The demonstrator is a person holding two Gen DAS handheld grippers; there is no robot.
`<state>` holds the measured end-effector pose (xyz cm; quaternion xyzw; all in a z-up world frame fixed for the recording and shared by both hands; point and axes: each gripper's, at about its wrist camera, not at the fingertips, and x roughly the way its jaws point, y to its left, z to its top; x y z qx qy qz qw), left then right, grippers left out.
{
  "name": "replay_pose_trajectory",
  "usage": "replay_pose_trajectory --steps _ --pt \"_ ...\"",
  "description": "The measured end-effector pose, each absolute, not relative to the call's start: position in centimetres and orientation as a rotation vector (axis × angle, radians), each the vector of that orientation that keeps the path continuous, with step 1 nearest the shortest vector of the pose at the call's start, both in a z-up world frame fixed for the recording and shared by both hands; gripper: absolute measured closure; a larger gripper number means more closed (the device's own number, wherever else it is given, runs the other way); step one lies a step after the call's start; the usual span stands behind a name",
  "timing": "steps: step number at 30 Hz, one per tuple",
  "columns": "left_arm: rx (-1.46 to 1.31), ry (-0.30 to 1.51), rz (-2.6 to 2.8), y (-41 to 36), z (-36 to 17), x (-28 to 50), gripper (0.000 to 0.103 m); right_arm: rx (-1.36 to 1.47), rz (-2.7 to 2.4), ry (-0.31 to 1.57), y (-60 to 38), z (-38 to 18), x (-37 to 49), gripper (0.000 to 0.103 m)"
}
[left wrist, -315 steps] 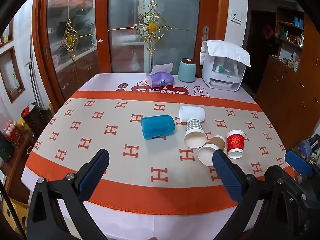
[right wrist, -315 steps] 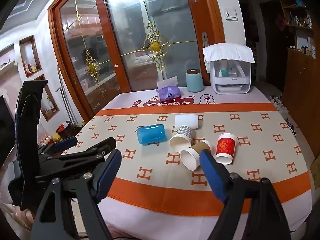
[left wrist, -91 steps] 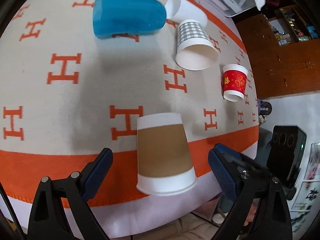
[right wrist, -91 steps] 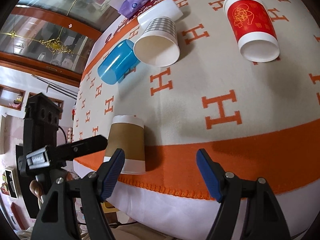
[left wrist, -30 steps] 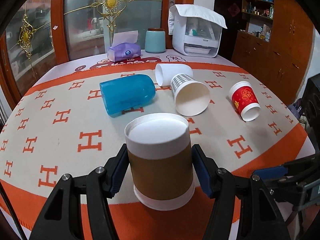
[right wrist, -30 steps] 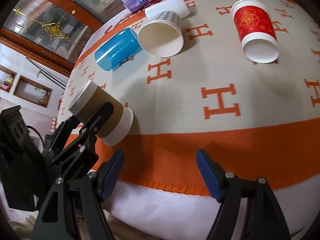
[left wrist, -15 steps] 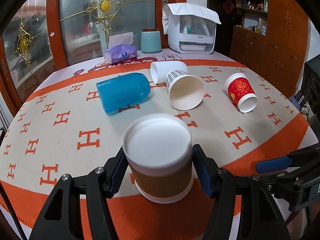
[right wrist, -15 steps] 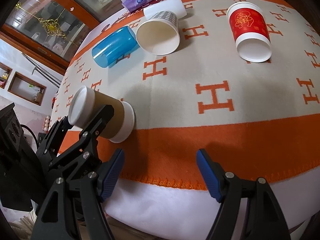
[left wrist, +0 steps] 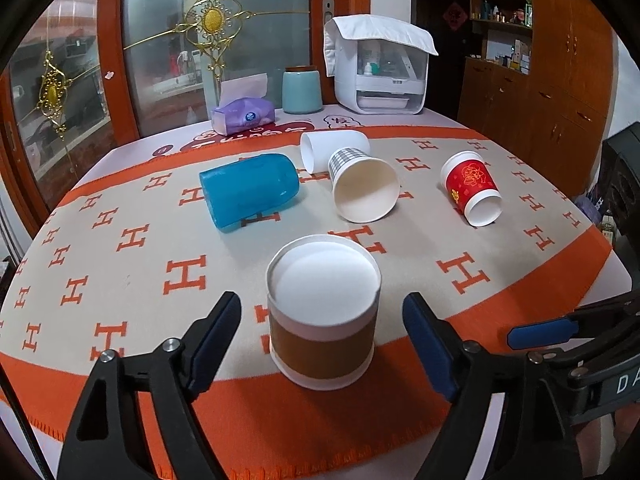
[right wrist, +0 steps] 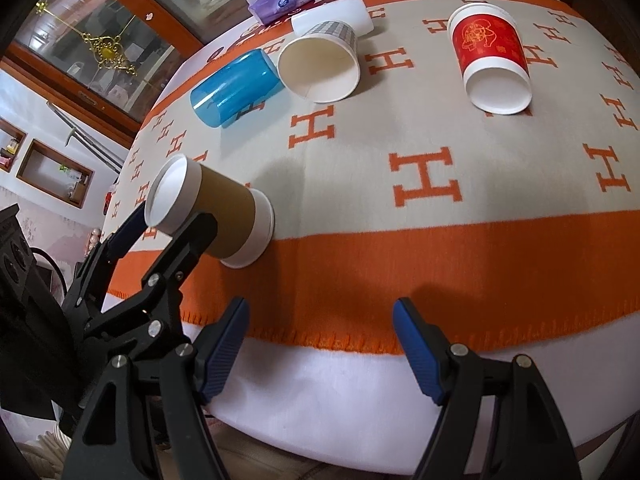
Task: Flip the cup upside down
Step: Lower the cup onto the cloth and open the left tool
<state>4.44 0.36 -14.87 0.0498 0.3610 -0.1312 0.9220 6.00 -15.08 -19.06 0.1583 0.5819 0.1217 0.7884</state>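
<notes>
Brown cup point(left wrist: 323, 312) stood mouth-down, low centre of the left view
Its axis ran upright, base skyward, on the tablecloth point(left wrist: 120, 216); left gripper point(left wrist: 322, 320) gaped around it untouching, right gripper point(right wrist: 320, 336) gaped empty

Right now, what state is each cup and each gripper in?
Brown cup: upside down, standing on the tablecloth, released.
Blue cup: lying on its side.
Checked cup: on its side, mouth toward the camera.
White cup: on its side, behind the checked cup.
Red cup: on its side.
Left gripper: open, fingers either side of the brown cup, not touching.
Right gripper: open, empty.
</notes>
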Motion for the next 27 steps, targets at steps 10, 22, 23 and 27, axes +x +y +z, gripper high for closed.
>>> replay_pose_trajectory --steps 10,22,23,27 --pt "0.070 0.770 -0.249 1.5 -13.5 3.1 0.012 0.333 0.273 1.232 -14.7 -18.1 4.3 0.029" --pt "0.154 0.734 -0.168 2.1 -9.5 1.1 0.006 0.228 0.274 1.109 -13.3 -14.2 2.9 0.029" --pt "0.158 0.729 -0.161 2.1 -9.0 1.0 0.006 0.227 0.274 1.093 -13.3 -13.6 2.9 0.029" --pt "0.152 0.707 -0.104 2.2 -6.3 1.0 0.001 0.261 0.299 1.035 -13.7 -11.1 3.3 0.029"
